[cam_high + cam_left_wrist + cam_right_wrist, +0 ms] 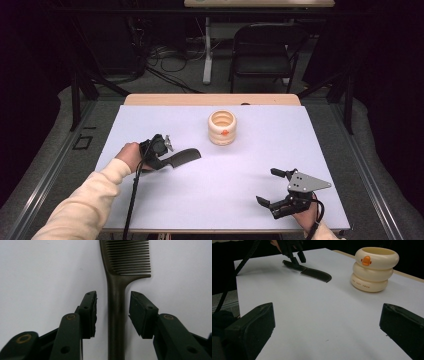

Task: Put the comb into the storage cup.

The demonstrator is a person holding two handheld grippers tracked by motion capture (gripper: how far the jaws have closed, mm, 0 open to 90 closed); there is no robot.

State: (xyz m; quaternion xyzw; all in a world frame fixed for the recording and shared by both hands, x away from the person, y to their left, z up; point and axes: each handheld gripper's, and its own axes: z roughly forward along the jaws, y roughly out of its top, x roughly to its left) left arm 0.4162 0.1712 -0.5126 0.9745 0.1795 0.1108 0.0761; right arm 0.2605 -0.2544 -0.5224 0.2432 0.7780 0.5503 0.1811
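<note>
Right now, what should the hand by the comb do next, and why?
Probably squeeze the left gripper shut. Its jaws stand open on either side of the comb handle, with a gap on each side, and the comb lies flat on the table. Closing should grip it. The right gripper waits open, apart.

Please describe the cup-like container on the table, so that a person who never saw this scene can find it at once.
On the white table, look toward the far edge, near the middle. There stands a cream container shaped like three stacked rings, open at the top. A small orange mark on its side sets it apart from the dark, flat comb nearer the left gripper.
</note>
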